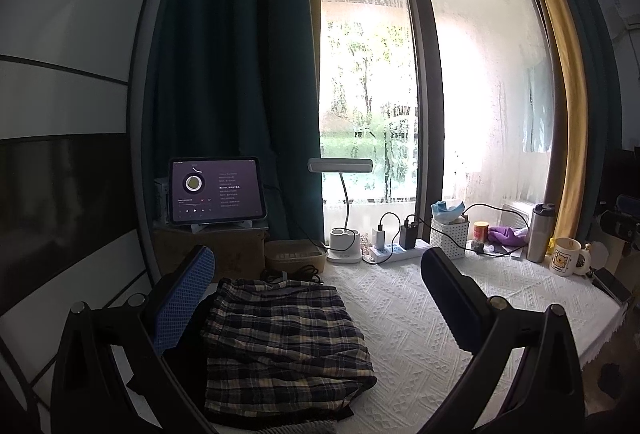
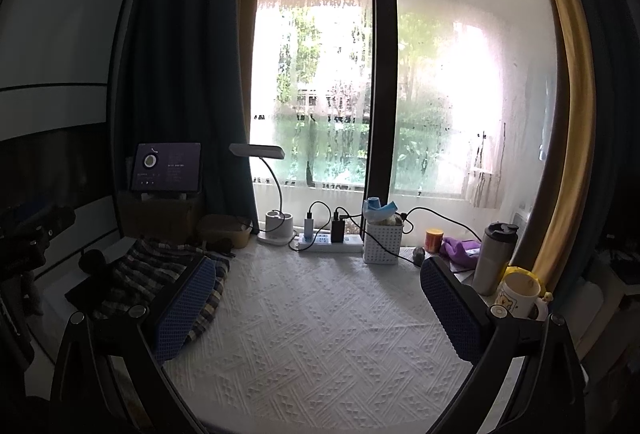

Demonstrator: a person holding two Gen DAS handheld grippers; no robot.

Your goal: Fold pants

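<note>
Hovering wide open and empty, both tongs, left tongs (image 1: 318,286) and right tongs (image 2: 318,290), grip nothing; plaid pants (image 1: 280,338) lie folded in a bundle on the desk's (image 1: 440,334) left side, over something dark. Risk: a nudge from the left tongs could undo the loose top layer, or a sweep could snag the cables (image 1: 384,234) and mug (image 1: 564,256) at the back.

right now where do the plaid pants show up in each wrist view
Left wrist view: the plaid pants lie folded at lower centre-left on the white tablecloth, between the open fingers of the left claw.
Right wrist view: the plaid pants sit at the left edge, partly behind the left finger of the right claw.
Shared landmark: the desk lamp by the window.
</note>
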